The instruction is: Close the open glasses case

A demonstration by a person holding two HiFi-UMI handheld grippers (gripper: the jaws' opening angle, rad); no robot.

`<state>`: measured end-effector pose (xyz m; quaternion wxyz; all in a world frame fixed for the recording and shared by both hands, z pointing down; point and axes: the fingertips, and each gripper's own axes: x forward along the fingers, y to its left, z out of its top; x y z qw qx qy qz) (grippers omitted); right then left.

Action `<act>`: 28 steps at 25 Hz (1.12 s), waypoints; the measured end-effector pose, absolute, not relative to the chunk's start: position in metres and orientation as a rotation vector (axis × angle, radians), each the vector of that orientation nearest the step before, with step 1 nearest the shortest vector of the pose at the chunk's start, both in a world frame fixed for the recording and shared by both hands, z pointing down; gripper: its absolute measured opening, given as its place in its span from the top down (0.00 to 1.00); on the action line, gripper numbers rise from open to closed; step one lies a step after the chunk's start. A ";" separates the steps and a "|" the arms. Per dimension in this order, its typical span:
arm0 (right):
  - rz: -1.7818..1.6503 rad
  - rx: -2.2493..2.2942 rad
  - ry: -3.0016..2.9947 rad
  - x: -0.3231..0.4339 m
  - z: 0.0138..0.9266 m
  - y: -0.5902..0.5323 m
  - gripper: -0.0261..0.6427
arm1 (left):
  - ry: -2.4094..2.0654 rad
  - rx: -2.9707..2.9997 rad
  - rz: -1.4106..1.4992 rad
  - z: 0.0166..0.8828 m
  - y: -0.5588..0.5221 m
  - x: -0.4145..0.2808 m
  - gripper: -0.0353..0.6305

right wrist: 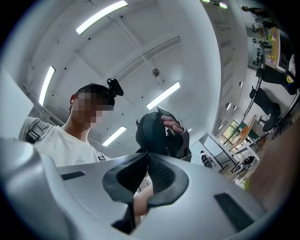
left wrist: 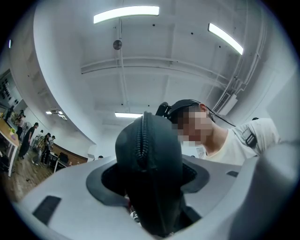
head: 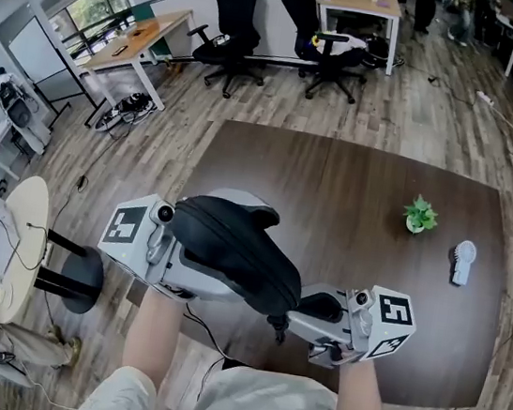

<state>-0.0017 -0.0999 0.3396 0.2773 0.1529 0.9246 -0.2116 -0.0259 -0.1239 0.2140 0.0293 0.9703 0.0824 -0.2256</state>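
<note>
A black zippered glasses case (head: 237,244) is held up off the dark table, close to my body. My left gripper (head: 218,241) is shut on it, one pad on each side. In the left gripper view the case (left wrist: 150,173) fills the gap between the pads, zipper line facing up. My right gripper (head: 290,320) sits at the case's right end with its jaws closed together. In the right gripper view a thin black strip (right wrist: 127,220), apparently the zipper pull, runs between the pads (right wrist: 161,173), and the case (right wrist: 152,131) lies just beyond the tips.
The brown table (head: 353,194) carries a small potted plant (head: 419,216) and a white object (head: 463,261) at the right. Black office chairs (head: 234,26) and desks stand beyond it. A round white side table (head: 19,242) is at the left.
</note>
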 end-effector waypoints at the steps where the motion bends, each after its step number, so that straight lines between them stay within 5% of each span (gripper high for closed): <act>1: -0.566 0.392 2.495 -0.002 0.341 -0.101 0.95 | 0.239 3.005 -0.683 0.215 -0.124 -0.026 0.53; 28: -0.542 0.151 2.668 0.011 0.367 -0.126 0.96 | -0.075 3.343 0.119 0.304 -0.112 0.023 0.55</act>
